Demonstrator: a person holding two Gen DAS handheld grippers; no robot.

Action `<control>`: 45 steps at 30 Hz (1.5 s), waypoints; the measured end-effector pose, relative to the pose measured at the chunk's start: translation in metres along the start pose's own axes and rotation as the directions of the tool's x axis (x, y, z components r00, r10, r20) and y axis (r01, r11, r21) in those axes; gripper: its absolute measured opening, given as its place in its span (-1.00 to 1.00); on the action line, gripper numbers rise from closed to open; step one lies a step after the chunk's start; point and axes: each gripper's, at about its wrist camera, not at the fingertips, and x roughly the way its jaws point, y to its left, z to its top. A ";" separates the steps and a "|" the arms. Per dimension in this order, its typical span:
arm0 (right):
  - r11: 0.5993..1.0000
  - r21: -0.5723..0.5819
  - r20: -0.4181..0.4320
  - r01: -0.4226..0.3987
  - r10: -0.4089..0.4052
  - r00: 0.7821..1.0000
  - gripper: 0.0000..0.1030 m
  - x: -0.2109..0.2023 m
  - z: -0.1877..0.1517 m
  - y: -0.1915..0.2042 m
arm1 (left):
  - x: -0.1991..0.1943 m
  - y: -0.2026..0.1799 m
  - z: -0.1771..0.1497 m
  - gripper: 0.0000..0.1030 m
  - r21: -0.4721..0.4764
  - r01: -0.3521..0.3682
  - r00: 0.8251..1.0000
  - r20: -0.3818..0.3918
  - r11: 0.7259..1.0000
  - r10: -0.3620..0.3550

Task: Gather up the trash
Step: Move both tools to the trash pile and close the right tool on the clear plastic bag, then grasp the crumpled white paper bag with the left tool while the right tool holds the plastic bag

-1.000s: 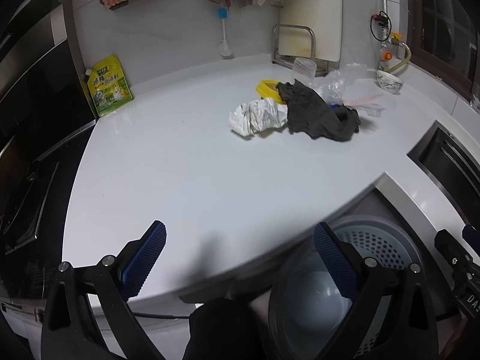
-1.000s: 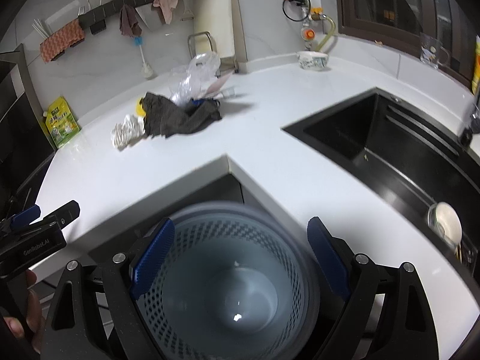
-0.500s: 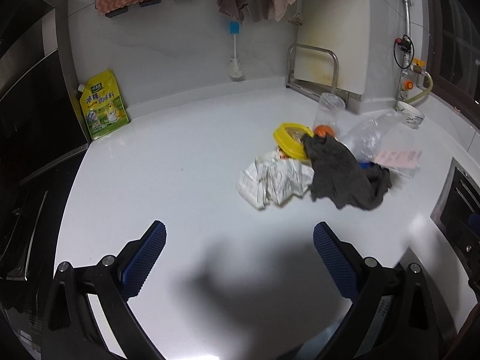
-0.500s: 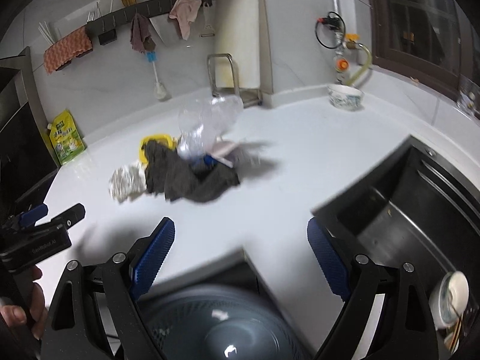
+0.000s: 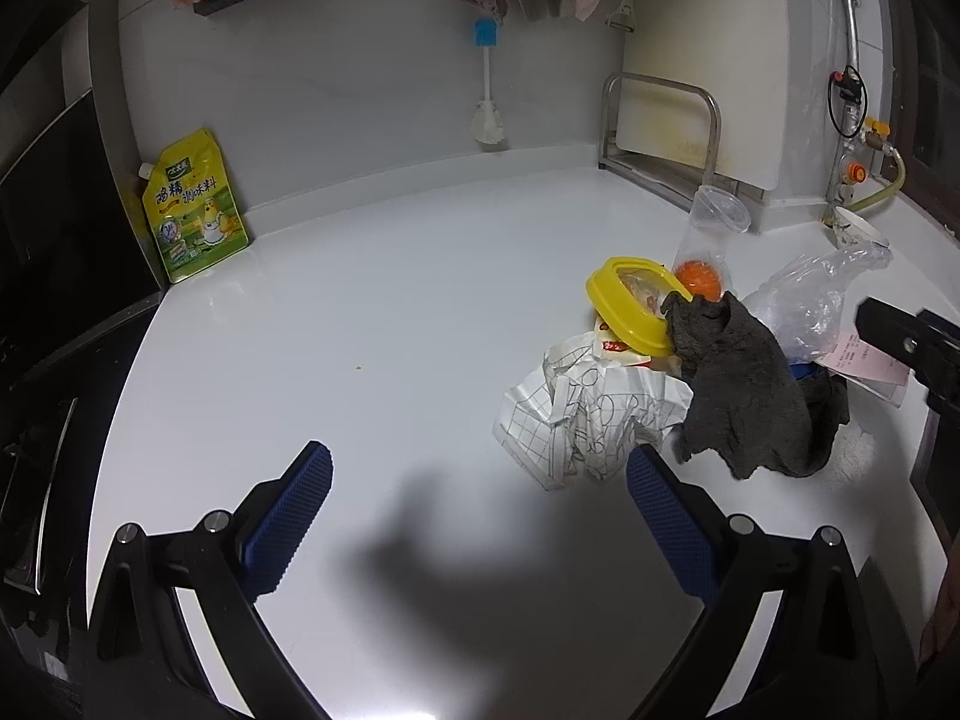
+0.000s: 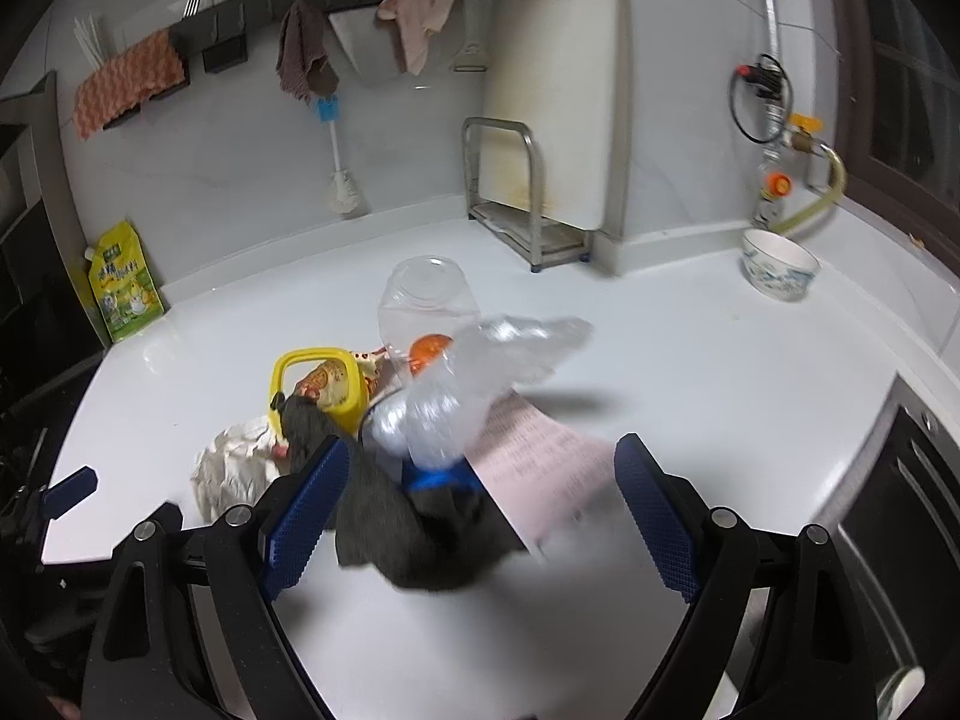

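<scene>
1. Holding both tools spread and empty: I am seeing the left gripper (image 5: pixel 477 498) and right gripper (image 6: pixel 480 498) with fingers wide apart, gripping nothing.
2. Judging progress, I am finding nothing collected yet; the whole pile is waiting.
3. Looking mid-counter toward the right edge, I am seeing the grey rag (image 5: pixel 747 396) lying over crumpled paper (image 5: pixel 585 414), a yellow lid (image 5: pixel 630 306), a plastic bag (image 6: pixel 474 384) and a pink receipt (image 6: pixel 540 450).
4. Scanning the back edge of the white counter (image 5: pixel 360 372), I am spotting a seasoning pouch (image 5: pixel 195 213), a bowl (image 6: pixel 780 273) and cloths hanging above.
</scene>
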 end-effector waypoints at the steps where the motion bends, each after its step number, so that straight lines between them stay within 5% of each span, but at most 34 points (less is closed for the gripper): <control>1: 1.000 -0.013 -0.005 0.011 -0.011 1.000 0.67 0.007 0.002 0.004 | 0.002 0.000 0.000 0.88 0.002 -0.002 1.000 0.000 1.000 0.002; 13: 0.997 -0.062 -0.074 0.048 -0.053 0.996 0.63 0.054 0.006 0.013 | 0.017 0.003 0.000 0.88 -0.022 0.015 1.000 -0.017 1.000 -0.015; 16: 0.997 -0.064 -0.092 0.046 -0.052 0.994 0.20 0.059 0.003 0.012 | 0.019 0.001 0.001 0.88 -0.021 0.017 1.000 -0.020 1.000 -0.017; 19: 0.999 -0.038 -0.118 0.026 -0.030 0.993 0.04 0.063 0.000 0.007 | 0.020 0.001 0.001 0.88 -0.022 0.018 1.000 -0.021 1.000 -0.018; 22: 1.000 -0.022 -0.114 0.007 -0.009 0.993 -0.49 0.059 0.000 0.002 | 0.022 0.001 0.001 0.88 -0.029 0.023 0.999 -0.024 0.999 -0.023; 26: 1.000 0.004 -0.093 -0.014 0.014 0.996 -0.69 0.049 0.003 -0.004 | 0.024 0.000 0.001 0.88 -0.042 0.032 0.999 -0.035 0.999 -0.033; 45: 0.987 0.154 0.033 -0.042 0.037 0.999 -0.71 -0.034 -0.017 -0.058 | 0.031 -0.022 0.007 0.88 -0.053 0.064 0.997 -0.034 0.997 -0.066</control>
